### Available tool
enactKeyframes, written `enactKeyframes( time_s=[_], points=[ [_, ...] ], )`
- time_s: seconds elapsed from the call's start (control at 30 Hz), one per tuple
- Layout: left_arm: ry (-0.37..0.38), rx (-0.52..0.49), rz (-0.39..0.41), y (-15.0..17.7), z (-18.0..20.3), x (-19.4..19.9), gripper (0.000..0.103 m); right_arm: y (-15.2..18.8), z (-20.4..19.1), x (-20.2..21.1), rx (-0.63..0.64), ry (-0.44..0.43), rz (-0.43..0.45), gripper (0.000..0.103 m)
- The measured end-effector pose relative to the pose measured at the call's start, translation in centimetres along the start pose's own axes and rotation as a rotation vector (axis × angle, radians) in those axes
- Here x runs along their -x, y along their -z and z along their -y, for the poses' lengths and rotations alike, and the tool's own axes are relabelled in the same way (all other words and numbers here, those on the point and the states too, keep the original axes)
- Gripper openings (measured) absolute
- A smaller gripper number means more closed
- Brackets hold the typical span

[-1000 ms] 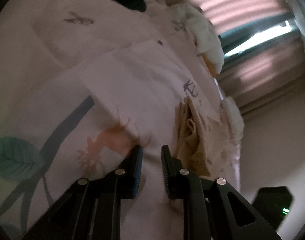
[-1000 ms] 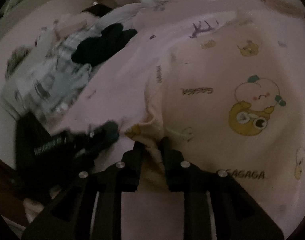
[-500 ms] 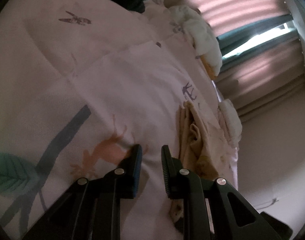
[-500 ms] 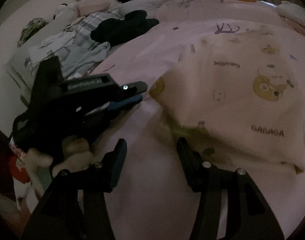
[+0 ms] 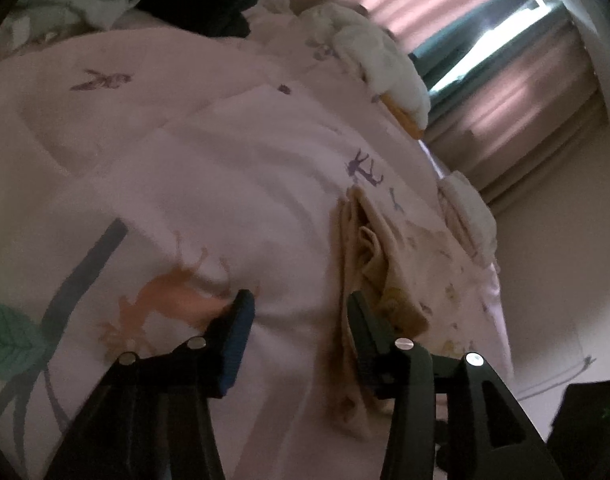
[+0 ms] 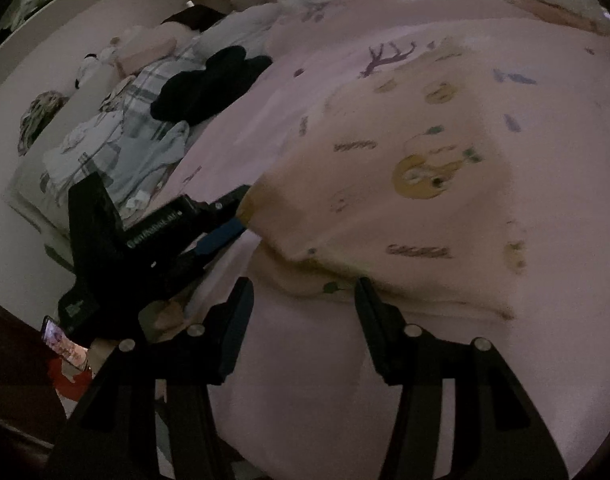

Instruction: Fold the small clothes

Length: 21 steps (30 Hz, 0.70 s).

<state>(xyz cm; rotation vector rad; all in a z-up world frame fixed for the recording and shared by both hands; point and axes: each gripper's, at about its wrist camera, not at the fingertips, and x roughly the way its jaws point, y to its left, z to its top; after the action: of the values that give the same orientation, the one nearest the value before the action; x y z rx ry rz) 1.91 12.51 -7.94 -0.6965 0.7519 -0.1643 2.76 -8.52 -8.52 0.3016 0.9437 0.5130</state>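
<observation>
A small cream garment (image 6: 405,184) with yellow cartoon prints lies folded over on the pink bedsheet (image 6: 325,380). In the left wrist view its folded edge (image 5: 369,264) shows as a wrinkled beige strip. My left gripper (image 5: 299,312) is open, its right finger against that folded edge. It also shows in the right wrist view (image 6: 229,216), at the garment's left corner. My right gripper (image 6: 303,300) is open and empty, just in front of the garment's near edge.
A black garment (image 6: 209,80) and a heap of plaid and white clothes (image 6: 117,140) lie at the bed's left. White clothes (image 5: 385,64) lie at the far edge by the curtained window (image 5: 485,52).
Both grippers have opened: the right let go of the garment's edge and drew back, and the left spread its fingers at the folded edge. The garment now lies folded over.
</observation>
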Motion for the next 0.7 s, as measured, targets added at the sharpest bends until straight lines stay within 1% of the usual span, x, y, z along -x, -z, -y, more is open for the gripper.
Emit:
enactKeyframes(
  time_s=[0.13,0.17,0.2,0.27,0.3,0.4,0.5,0.57,0.63,0.7],
  points=[
    [0.025,-0.005,-0.017,-0.2,-0.1,-0.5,0.050,-0.7,1.2,2.0,-0.009,0.075,0.056,0.056],
    [0.036,-0.005,-0.025,-0.2,-0.2,-0.6,0.050,-0.8,1.7,2.4,-0.016,0.081,0.065,0.058],
    [0.043,-0.006,-0.030,-0.2,-0.1,-0.8,0.050,-1.0,2.2,2.8,-0.028,0.093,0.080,0.063],
    [0.060,-0.017,-0.046,-0.2,0.2,-1.1,0.050,-1.4,3.8,3.7,-0.076,0.135,0.121,0.068],
    [0.063,-0.024,-0.052,-0.1,0.5,-1.3,0.051,-1.6,4.4,3.9,-0.094,0.146,0.128,0.068],
    [0.090,-0.042,-0.070,0.1,1.2,-1.8,0.051,-2.2,6.3,3.8,-0.156,0.168,0.124,0.068],
    [0.134,-0.031,-0.090,0.2,1.5,-2.2,0.051,-2.7,7.9,3.1,-0.203,0.200,0.115,0.068],
    [0.141,-0.029,-0.101,0.2,1.7,-2.5,0.051,-2.9,8.4,2.4,-0.229,0.200,0.102,0.069],
    [0.138,-0.029,-0.104,0.3,1.8,-2.6,0.051,-3.0,9.2,1.6,-0.264,0.183,0.083,0.072],
    [0.153,-0.031,-0.116,0.4,2.0,-2.6,0.051,-3.0,9.5,1.0,-0.275,0.172,0.087,0.074]
  ],
)
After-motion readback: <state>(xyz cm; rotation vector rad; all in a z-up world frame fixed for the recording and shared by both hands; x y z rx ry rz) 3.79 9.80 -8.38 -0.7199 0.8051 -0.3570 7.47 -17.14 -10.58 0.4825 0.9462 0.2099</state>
